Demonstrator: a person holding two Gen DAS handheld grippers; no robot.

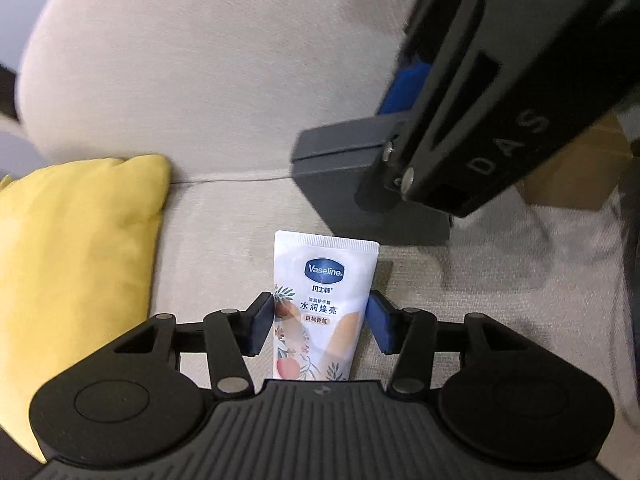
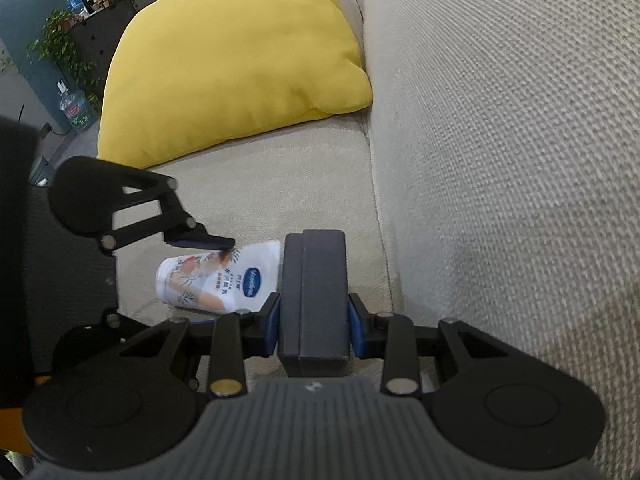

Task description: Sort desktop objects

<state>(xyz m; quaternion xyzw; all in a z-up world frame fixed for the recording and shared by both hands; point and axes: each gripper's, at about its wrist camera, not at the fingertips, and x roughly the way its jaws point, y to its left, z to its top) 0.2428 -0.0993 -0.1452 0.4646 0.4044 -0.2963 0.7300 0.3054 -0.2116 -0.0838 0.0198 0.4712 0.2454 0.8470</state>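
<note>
While the left gripper (image 1: 320,322) straddles a white hand cream tube (image 1: 320,304) lying flat on the seat of a beige sofa (image 1: 224,80), its blue pads stand at either side of the tube, the left one at its edge and the right one with a sliver of gap, so the jaws are fairly wide and not clearly pressing. The tube is soft plastic with a crimped flat end, a blue oval logo and a printed pattern of fruit and leaves. Its woven seat cushion is coarse and nubby (the weave shows best on the backrest in the right wrist view). The right gripper (image 2: 314,328) is clamped narrowly on a dark grey box (image 2: 314,296), a matte rectangular case with rounded corners and a seam down its length, held just beside the tube's crimped end. A smooth yellow cushion (image 2: 232,60) sits plump in the sofa's corner.
</note>
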